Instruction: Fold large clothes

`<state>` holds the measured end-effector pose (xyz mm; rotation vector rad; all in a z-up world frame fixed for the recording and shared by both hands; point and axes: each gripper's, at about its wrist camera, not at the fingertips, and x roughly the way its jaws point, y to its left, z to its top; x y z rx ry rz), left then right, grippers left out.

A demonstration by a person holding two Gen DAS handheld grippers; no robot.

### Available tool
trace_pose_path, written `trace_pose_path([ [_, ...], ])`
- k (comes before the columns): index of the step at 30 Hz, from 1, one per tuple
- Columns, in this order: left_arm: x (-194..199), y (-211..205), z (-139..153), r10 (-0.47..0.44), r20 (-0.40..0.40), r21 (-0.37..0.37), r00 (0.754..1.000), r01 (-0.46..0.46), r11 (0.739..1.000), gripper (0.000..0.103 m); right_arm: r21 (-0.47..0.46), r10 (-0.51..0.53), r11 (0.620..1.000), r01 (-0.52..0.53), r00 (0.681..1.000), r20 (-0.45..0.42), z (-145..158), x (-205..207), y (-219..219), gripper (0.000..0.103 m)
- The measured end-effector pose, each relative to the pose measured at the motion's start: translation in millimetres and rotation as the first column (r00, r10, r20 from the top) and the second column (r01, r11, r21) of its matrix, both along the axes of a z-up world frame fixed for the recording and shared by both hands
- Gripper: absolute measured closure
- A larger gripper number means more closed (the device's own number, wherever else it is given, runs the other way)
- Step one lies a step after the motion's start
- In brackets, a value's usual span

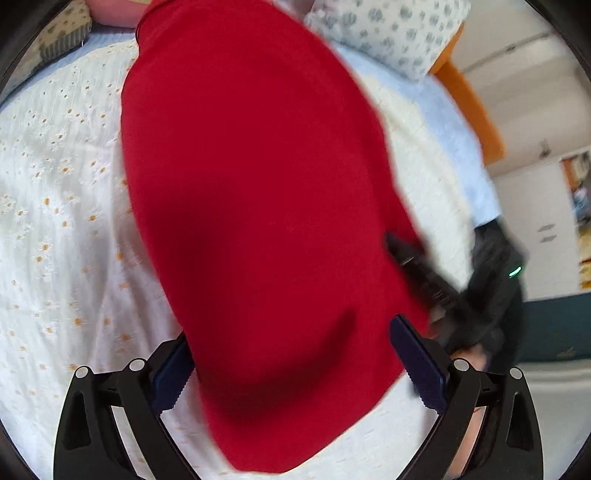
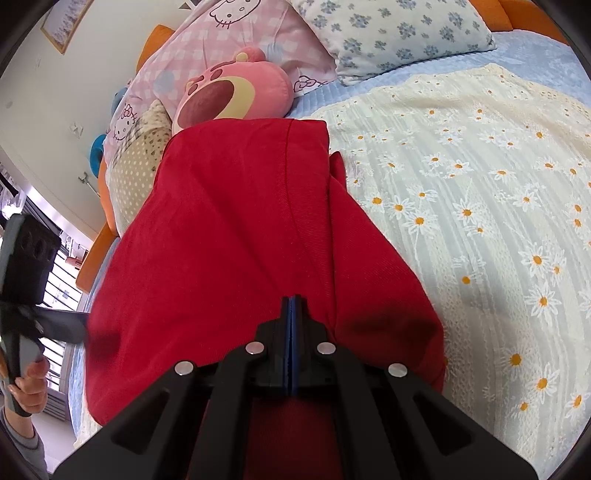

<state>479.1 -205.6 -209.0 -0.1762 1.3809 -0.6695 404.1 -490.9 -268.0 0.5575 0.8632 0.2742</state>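
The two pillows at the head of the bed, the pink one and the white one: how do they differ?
The pink pillow has a checked cover printed with cartoon cats; the white pillow carries small blue flowers. A pink plush toy leans against the pink one; nothing rests on the white one. Both lie on the bed.

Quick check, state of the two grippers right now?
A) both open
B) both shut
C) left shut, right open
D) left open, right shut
D: in the left wrist view the left gripper has its jaws spread wide over the red garment, while in the right wrist view the right gripper has its blue pads pressed together at the garment's near edge.
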Motion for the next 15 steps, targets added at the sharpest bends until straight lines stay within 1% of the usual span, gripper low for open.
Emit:
trace_pose_path([
  [1,-1,0,5,-0.001,0.013,-0.043,1.000,0.002,0.999,0.004,0.004,0.000,1.000,0.000,1.000,0.000,0,0,0,0.103],
  [2,0,1,8,-0.004,0.034,-0.064,0.999,0.006,0.998,0.004,0.008,-0.002,1.000,0.002,1.000,0.000,0,-1,0,0.103],
  [3,1,0,7,-0.005,0.043,-0.053,0.999,0.007,0.999,0.004,0.012,-0.002,1.000,0.002,1.000,-0.001,-1,-1,0,0.103],
  [5,6,3,-4,-0.003,0.030,-0.008,1.000,0.003,1.000,0.004,0.007,-0.002,1.000,0.002,1.000,0.000,0,-1,0,0.103],
  [6,9,7,-12,0.007,0.035,0.036,0.999,-0.008,0.999,0.005,0.000,-0.002,1.000,0.002,1.000,0.000,0,-1,0,0.103],
  [8,11,13,-22,0.021,0.071,0.110,0.997,-0.029,0.994,0.005,-0.005,-0.002,1.000,0.002,1.000,0.002,1,-1,1,0.103],
  [9,13,18,-28,0.025,0.079,0.115,0.997,-0.034,0.993,0.004,-0.003,-0.001,1.000,0.001,1.000,0.003,0,-1,1,0.103],
  [10,14,23,-34,0.038,0.053,0.075,0.998,-0.042,0.996,0.005,-0.004,-0.001,1.000,0.001,1.000,0.004,0,-1,1,0.103],
  [12,15,26,-40,0.062,0.034,0.020,0.997,-0.063,0.998,0.005,-0.004,-0.002,1.000,0.002,1.000,0.006,0,-2,1,0.103],
  [14,15,18,-42,0.070,0.043,0.000,0.997,-0.070,0.998,0.005,-0.006,-0.002,1.000,0.002,1.000,0.004,0,-1,1,0.103],
  [15,15,12,-38,0.076,0.067,0.001,0.995,-0.077,0.997,0.005,-0.006,-0.002,1.000,0.002,1.000,0.005,0,-2,1,0.103],
])
